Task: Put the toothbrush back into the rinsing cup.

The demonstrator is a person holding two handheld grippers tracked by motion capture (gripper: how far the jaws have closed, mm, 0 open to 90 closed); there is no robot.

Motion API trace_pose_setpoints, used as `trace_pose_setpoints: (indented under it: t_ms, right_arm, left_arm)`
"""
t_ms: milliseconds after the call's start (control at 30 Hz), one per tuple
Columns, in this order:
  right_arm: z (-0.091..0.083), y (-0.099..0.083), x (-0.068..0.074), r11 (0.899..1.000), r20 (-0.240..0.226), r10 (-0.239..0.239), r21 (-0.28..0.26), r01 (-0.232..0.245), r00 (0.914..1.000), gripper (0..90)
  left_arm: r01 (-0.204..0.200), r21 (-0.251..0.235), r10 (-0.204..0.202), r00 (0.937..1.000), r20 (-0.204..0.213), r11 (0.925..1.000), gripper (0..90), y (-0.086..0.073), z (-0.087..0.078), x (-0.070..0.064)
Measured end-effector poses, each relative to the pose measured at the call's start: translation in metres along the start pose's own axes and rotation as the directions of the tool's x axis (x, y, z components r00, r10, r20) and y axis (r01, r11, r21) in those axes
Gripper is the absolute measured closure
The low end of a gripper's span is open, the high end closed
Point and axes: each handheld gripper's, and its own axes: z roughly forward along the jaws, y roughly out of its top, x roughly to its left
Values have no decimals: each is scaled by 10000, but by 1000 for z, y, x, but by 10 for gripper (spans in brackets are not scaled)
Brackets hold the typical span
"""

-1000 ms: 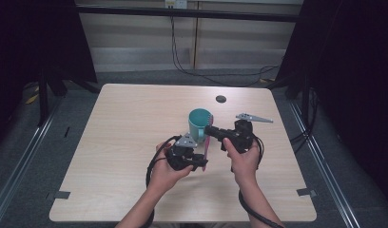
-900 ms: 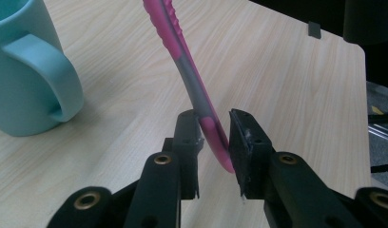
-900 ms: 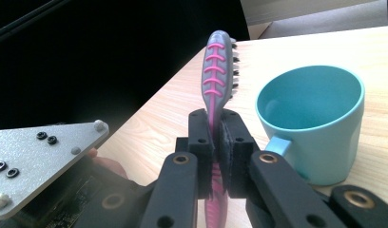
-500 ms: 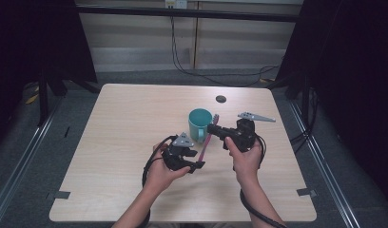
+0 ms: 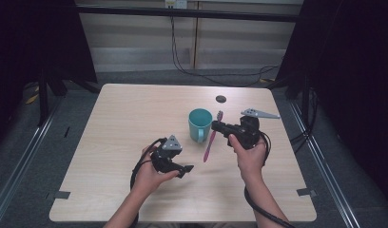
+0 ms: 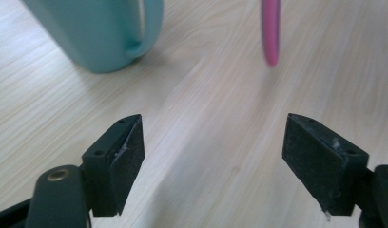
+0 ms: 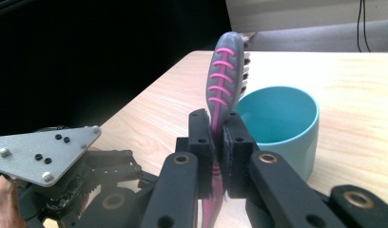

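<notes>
In the high view, the right gripper [image 5: 216,126] is sitting right of the frame centre, and its jaws are pressing together on the toothbrush [image 5: 212,137], so they are narrow with only the handle between them. The toothbrush is hanging above the table [image 5: 121,114], tilted, with the brush head at the top near the cup [image 5: 199,124] and the pink end pointing down toward the lower middle of the frame; it is just beside the right side of the cup, and I cannot tell if it is touching it. In the right gripper view, the toothbrush [image 7: 224,80] is standing in the middle of the frame, grey with pink stripes, and the bristles are facing to the right, toward the teal cup [image 7: 277,123] at the right centre. The grey plate of the left gripper is showing at the lower left of that view. The left gripper [image 5: 185,169] is resting in the lower middle of the high view, in the person's left hand [image 5: 151,173], well below the cup. In the left gripper view, its jaws are standing wide apart with only bare table between them; the cup [image 6: 94,33] with its handle is appearing at the upper left and the pink tip of the toothbrush [image 6: 270,33] at the upper right, both farther ahead than the jaws.
</notes>
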Motion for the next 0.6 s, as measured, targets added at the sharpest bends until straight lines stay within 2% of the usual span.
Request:
trace_pose_setpoints:
  t_ms: [267, 367, 400, 600]
  right_arm:
    - [-2, 6, -1, 9983, 273, -578, 41, 577, 9980, 846]
    - [-2, 7, -2, 9983, 304, -587, 11, 587, 9978, 846]
    - [-3, 8, -2, 9982, 280, -597, -11, 598, 9978, 846]
    - [-2, 11, -3, 9968, 388, -801, -12, 802, 9960, 846]
  left_arm:
    - [151, 194, -149, 9998, -137, 9997, 190, -17, -2, 10]
    - [73, 282, -67, 9998, -206, 9996, 184, -24, -3, 13]
    - [182, 276, -176, 9996, -217, 9995, 183, -27, -3, 14]
    - [229, 303, -219, 9993, -306, 9993, 182, -36, -4, 18]
